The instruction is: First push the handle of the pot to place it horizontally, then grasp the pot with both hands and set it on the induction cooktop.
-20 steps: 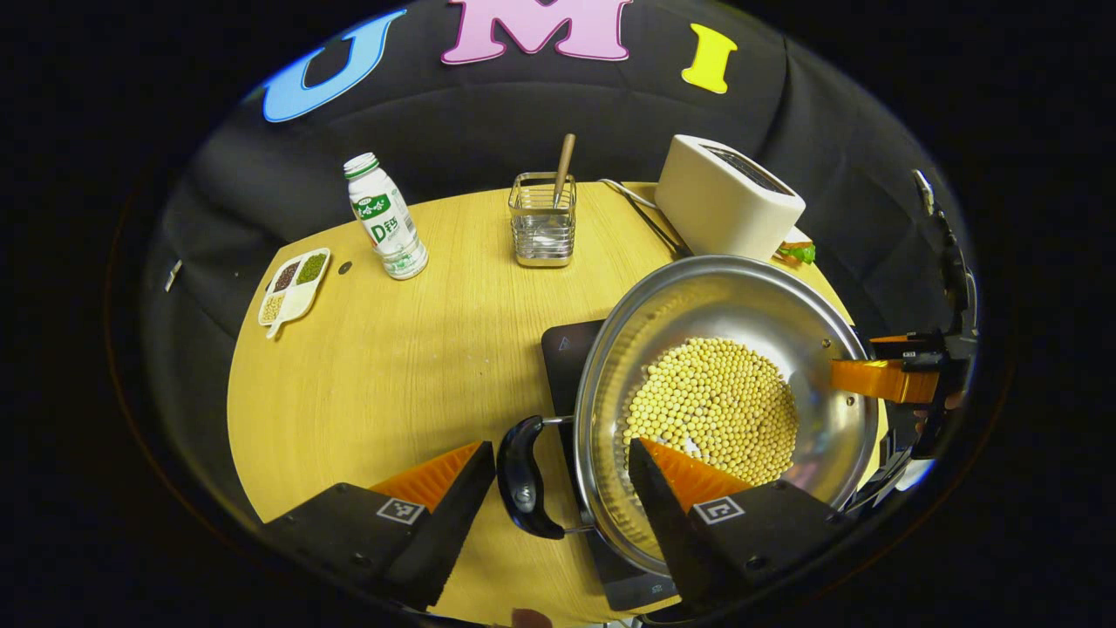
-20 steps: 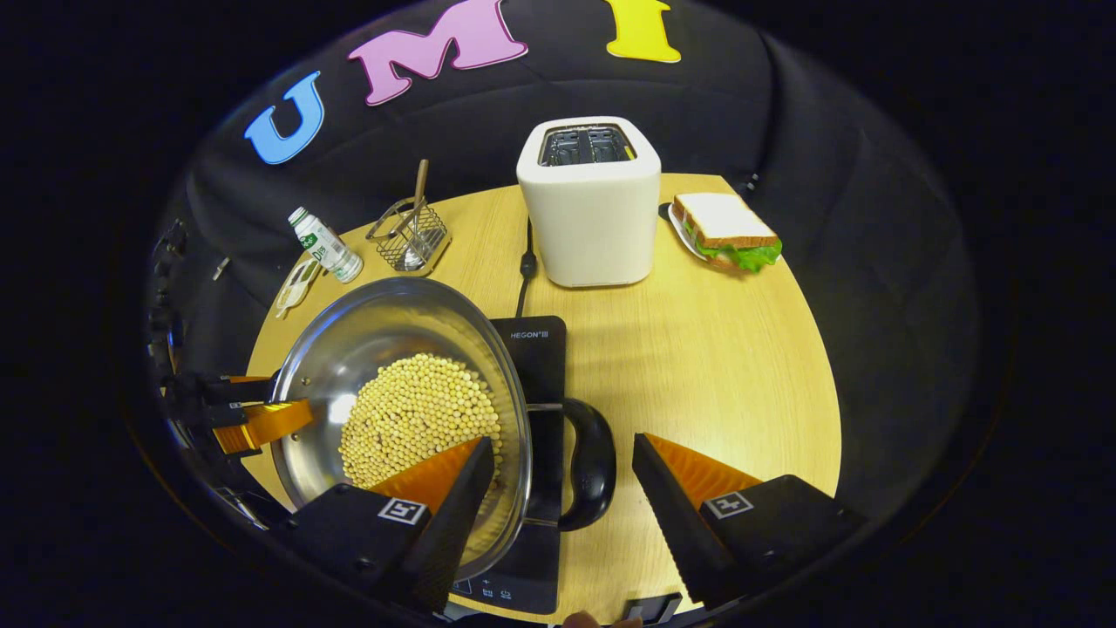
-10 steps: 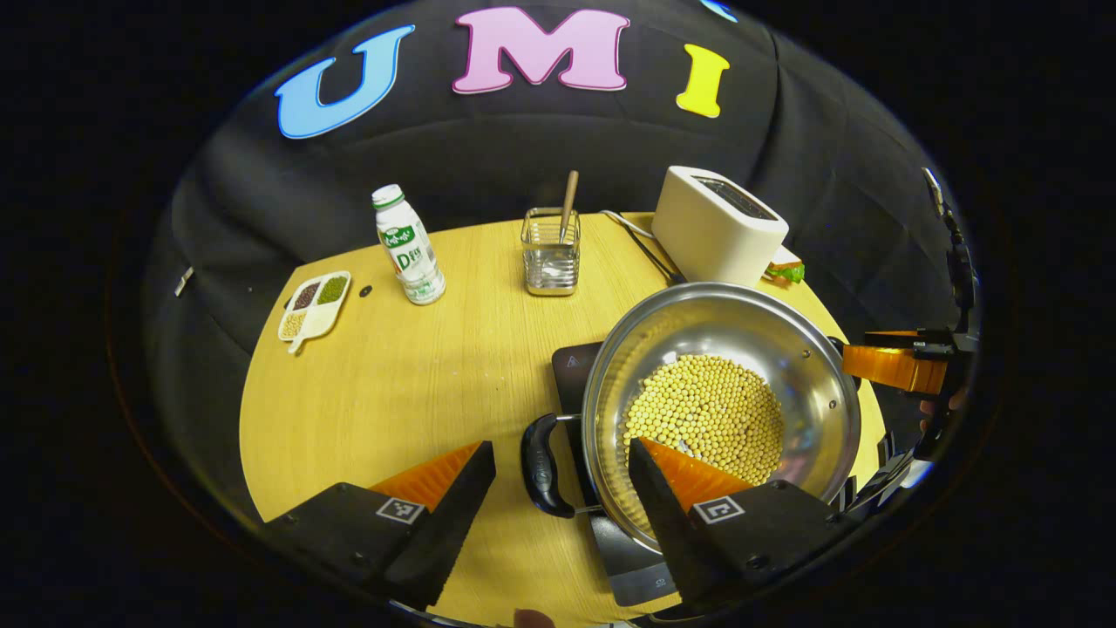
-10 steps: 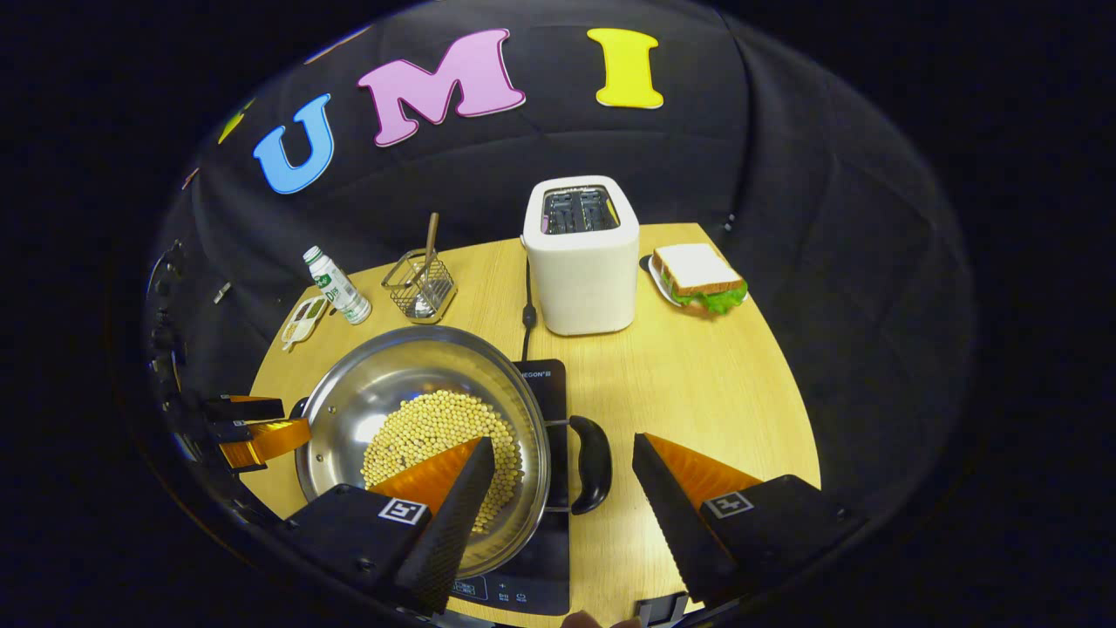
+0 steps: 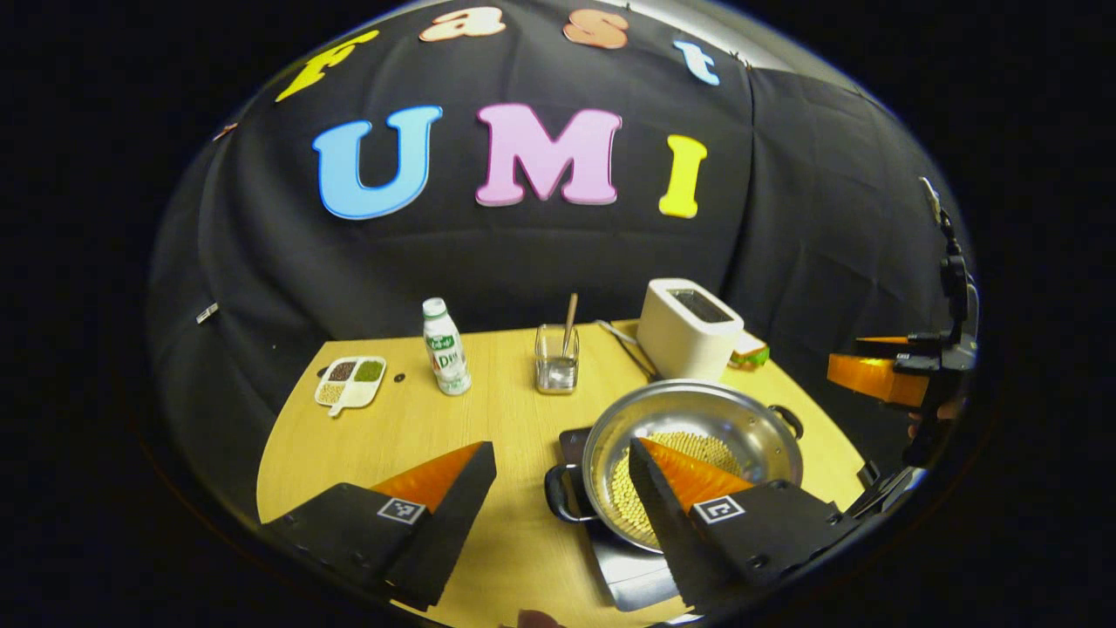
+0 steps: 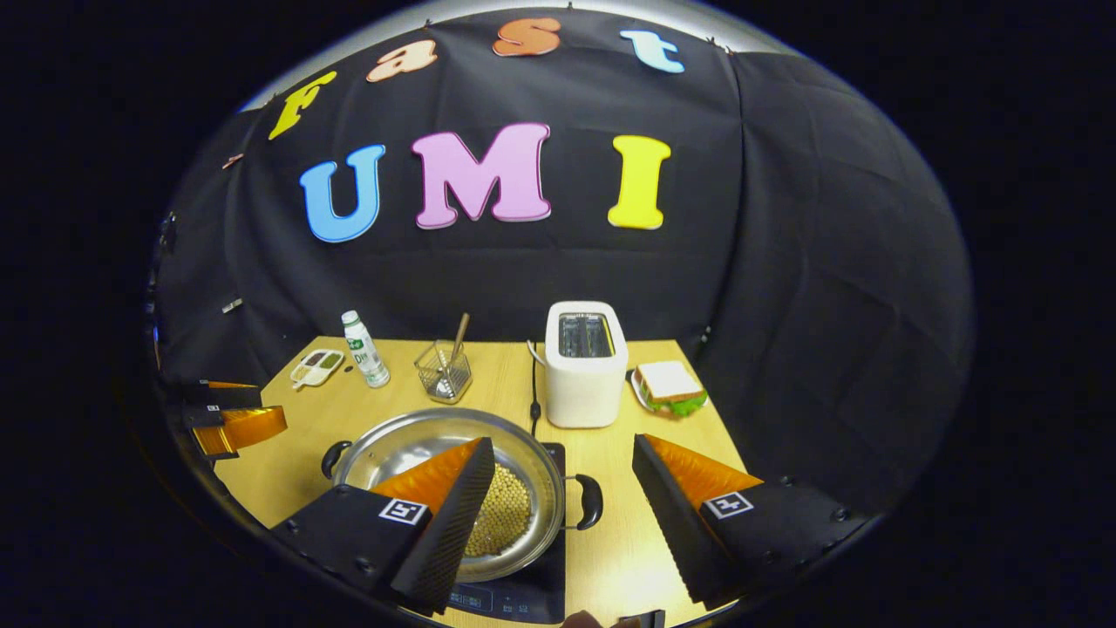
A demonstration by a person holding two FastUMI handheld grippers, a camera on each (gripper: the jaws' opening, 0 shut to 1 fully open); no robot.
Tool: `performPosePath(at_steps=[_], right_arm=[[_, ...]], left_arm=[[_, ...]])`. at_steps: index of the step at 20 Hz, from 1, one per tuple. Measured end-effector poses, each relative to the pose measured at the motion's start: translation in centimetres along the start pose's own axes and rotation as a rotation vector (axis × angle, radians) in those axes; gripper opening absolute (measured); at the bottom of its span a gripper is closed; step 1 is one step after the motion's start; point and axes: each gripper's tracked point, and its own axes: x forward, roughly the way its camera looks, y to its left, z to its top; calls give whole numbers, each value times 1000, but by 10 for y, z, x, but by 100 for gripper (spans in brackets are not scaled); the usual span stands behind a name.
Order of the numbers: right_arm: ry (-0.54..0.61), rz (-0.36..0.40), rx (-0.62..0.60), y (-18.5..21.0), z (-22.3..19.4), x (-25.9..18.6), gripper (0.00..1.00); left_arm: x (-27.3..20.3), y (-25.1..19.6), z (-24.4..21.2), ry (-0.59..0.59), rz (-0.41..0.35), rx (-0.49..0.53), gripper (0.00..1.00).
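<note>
A round wooden desk (image 6: 697, 419) stands against the black cloth wall (image 6: 785, 262), which wraps around its far side. Along the desk's far edge, running left to right in the right gripper view: a small divided dish of beans (image 6: 316, 367), a white bottle with a green cap (image 6: 365, 349), a wire basket (image 6: 443, 372) with a wooden stick poking out, a white toaster (image 6: 585, 364) with its cord trailing down, and a sandwich (image 6: 669, 388) on a plate.

The steel pot (image 6: 410, 440) sits on the black induction cooktop (image 6: 514, 597) at the near edge, soybeans (image 6: 510, 519) heaped inside, its two black handles out to the sides. One handle (image 6: 591, 501) lies clear on the right; the other (image 6: 332, 458) peeks out on the left.

The right gripper (image 6: 562, 515) hangs above the pot with its fingers spread wide, nothing between them. The left gripper (image 5: 562, 515) is likewise gaping, holding nothing, and from its own view the pot (image 5: 697, 419) sits low and right on the cooktop (image 5: 641, 580).

Fingers cover part of the pot and the beans in both views. The cooktop's front panel is cut off at the bottom, its markings too small to make out. The sandwich (image 5: 751, 353) is mostly tucked behind the toaster (image 5: 684, 327) in the left gripper view.
</note>
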Motion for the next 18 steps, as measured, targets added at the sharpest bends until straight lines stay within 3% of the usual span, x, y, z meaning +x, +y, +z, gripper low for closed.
performPosePath(at_steps=[7,10,13,18], right_arm=[[-334,-32,-10,16,98,-75,99],[-441,-46,0,21,125,-106,99],[-551,-63,-33,29,148,-142,98],[-667,-54,-44,51,169,-185,97]], left_arm=[[-83,31,80,-334,72,36,95],[-123,29,108,-459,69,6,95],[-154,42,115,-512,92,-41,95],[-214,64,125,-609,173,-21,95]])
